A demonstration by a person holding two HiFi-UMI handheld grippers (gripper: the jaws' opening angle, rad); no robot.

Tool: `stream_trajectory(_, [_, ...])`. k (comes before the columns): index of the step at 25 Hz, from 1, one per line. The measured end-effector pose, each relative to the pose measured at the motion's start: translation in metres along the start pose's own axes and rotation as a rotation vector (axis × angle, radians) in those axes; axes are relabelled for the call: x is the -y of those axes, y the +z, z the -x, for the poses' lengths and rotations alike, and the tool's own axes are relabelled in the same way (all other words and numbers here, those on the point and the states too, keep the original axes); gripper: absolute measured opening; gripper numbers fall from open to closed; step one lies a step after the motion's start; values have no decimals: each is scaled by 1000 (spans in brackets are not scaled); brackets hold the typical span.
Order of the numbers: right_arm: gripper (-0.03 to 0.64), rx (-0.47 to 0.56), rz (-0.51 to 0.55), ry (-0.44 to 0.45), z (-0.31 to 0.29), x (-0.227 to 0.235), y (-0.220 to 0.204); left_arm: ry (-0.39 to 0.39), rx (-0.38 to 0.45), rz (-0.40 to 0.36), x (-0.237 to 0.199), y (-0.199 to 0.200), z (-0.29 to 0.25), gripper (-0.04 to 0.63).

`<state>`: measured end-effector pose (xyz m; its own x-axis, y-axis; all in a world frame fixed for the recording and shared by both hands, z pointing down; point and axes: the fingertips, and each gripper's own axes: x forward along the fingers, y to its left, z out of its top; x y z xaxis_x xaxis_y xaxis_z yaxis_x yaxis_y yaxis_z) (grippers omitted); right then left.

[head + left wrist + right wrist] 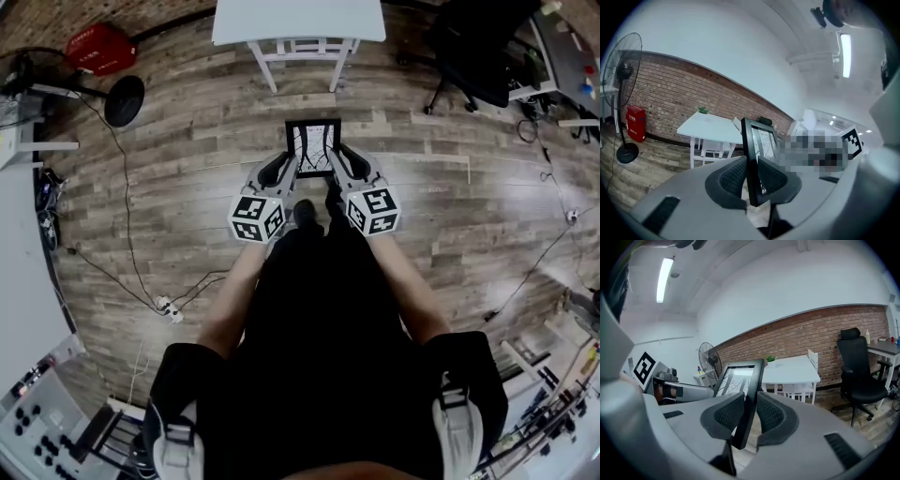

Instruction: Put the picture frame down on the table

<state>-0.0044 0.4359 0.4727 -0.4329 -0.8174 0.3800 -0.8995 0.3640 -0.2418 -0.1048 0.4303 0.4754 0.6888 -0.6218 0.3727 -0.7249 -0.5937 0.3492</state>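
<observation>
left gripper (752, 177): clamps picture frame (761, 139) | right gripper (746, 417): clamps it too | print: perhaps branches, bottom hidden

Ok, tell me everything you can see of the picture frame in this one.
The picture frame is a thin black rectangular frame whose glossy front shows a pale picture with dark branching lines. It is held in the air, roughly upright and leaning a little, above the wooden floor and short of the white table. The left gripper clamps one side edge and the right gripper the other; nothing else touches it.
</observation>
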Motion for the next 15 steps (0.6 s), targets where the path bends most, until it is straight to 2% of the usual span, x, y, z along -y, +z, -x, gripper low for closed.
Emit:
stream_trajectory(7, [85,-2,-3,37,-16,24,8,15,-11,8,-7,11,-30,86])
stream_trajectory(15, [86,-48,-21,65,-57,58,20,63,-33,49,-29,23,-72,86])
